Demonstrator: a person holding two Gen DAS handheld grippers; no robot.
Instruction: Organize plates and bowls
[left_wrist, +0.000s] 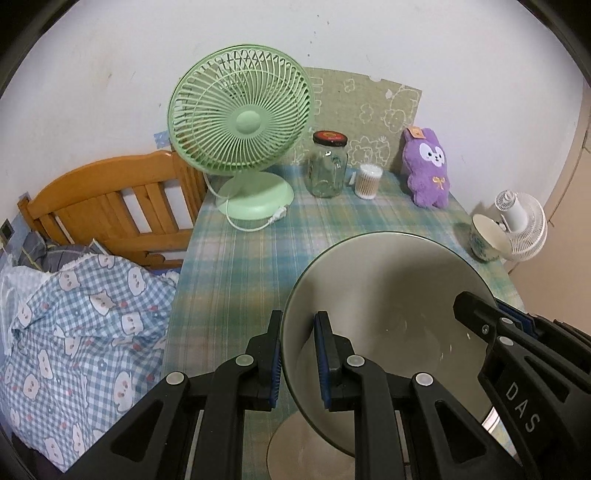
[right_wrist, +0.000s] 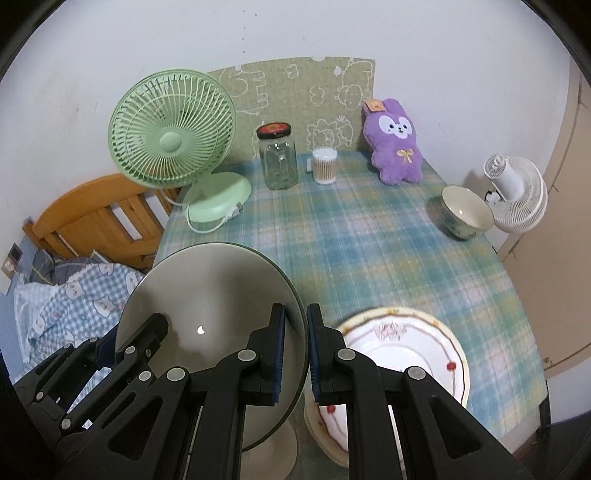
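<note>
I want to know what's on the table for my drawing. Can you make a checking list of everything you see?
Surface: plaid tablecloth, flat.
Job's things: large grey bowl tilted up and gripped at both rims; flowered plate; small bowl near the right edge.
Clutter: green fan, glass jar, cotton swabs, purple plush.
Grippers: left gripper and right gripper each pinch the rim.
Cables: green fan's white cord.
Surroundings: wooden bed frame, white fan.
</note>
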